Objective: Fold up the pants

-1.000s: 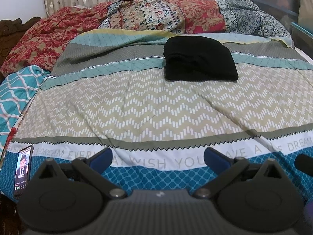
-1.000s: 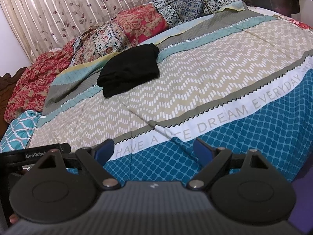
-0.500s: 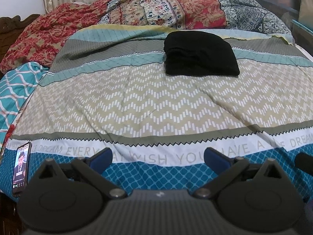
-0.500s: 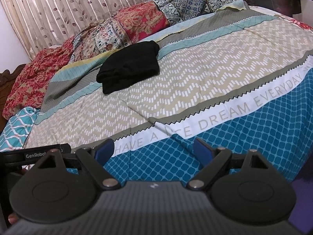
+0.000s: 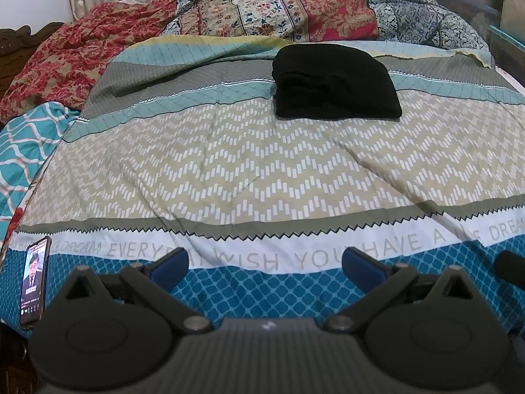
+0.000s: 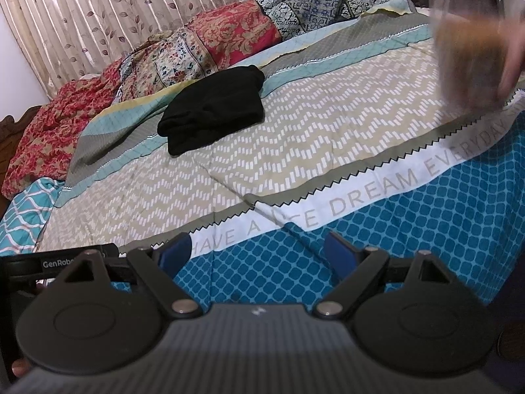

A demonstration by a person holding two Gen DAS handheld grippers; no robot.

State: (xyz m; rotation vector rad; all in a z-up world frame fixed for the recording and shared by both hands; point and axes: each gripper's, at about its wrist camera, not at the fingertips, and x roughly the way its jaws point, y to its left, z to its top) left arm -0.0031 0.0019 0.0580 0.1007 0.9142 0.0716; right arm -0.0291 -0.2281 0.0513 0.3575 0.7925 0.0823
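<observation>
A black folded bundle of pants [image 5: 334, 82] lies on the far part of the patterned bedspread [image 5: 249, 177], also seen in the right wrist view as pants [image 6: 213, 115] left of centre. My left gripper [image 5: 265, 261] is open over the blue near edge of the bed, nothing between its blue pads. My right gripper [image 6: 257, 252] is open too, over the blue band, empty. Both sit well short of the pants. A blurred tan shape [image 6: 472, 55] crosses the upper right of the right wrist view; I cannot tell what it is.
A phone [image 5: 34, 282] with a lit screen lies at the bed's near left corner. Crumpled floral quilts [image 5: 295, 10] pile along the far side by the curtain [image 6: 98, 10]. The other gripper's body [image 6: 65, 262] shows at the left of the right wrist view.
A blurred tan shape has come into the upper right of the right wrist view. Both grippers stay open, in place.
</observation>
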